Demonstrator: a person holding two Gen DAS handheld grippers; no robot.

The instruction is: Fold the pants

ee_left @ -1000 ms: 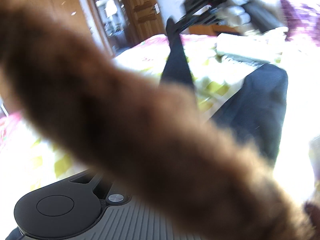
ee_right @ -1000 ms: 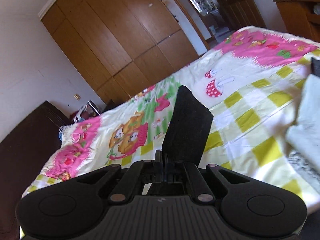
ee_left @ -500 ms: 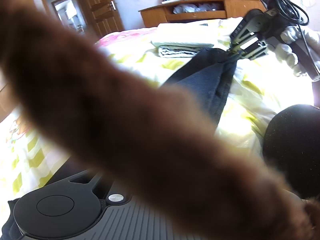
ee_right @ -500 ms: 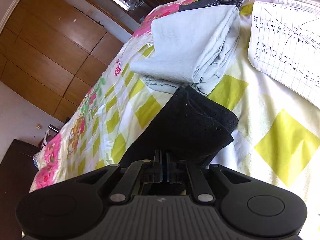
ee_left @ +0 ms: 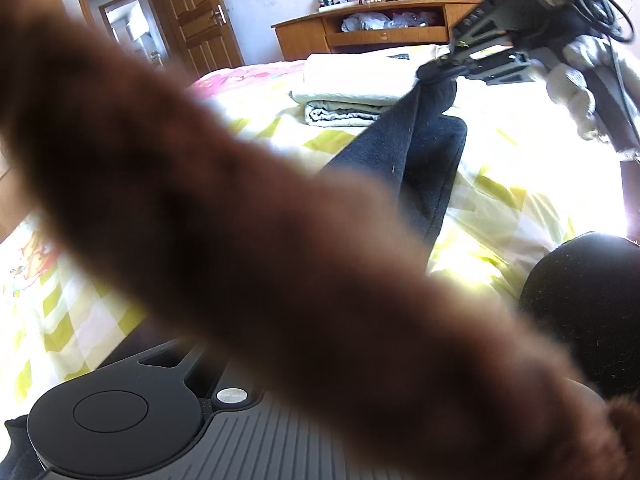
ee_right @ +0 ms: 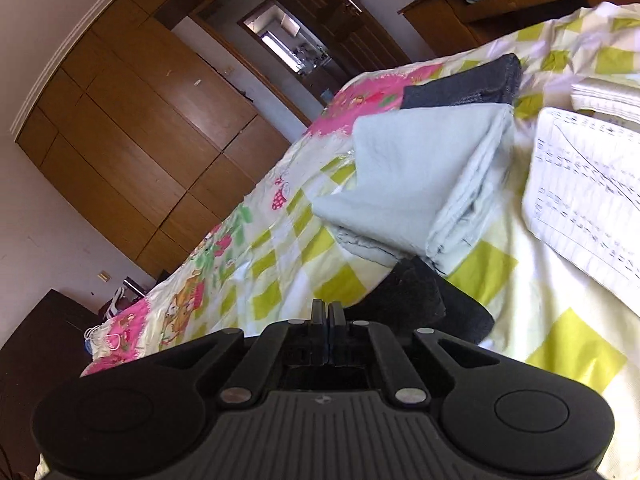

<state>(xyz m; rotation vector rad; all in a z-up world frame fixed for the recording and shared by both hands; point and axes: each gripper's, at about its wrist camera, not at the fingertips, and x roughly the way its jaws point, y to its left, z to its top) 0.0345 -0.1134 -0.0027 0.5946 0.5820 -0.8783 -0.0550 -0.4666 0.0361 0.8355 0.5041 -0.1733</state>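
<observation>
Dark pants lie folded on the checked bedspread. One edge rises to my right gripper, which pinches it at the upper right of the left wrist view. In the right wrist view the right gripper has its jaws closing together on the dark pants cloth, low over the bed. A blurred brown furry sleeve crosses the left wrist view and hides the left fingertips. Only the left gripper's body shows. The pants run under the sleeve toward it.
A stack of folded pale clothes lies just beyond the right gripper, with folded dark jeans behind it. A written paper sheet lies to its right. A wooden dresser stands past the bed. A dark rounded shape sits near right.
The right gripper came down with the pants edge from mid-air to the bed beside the pale stack. The left wrist view swung from the doorway toward the dresser.
</observation>
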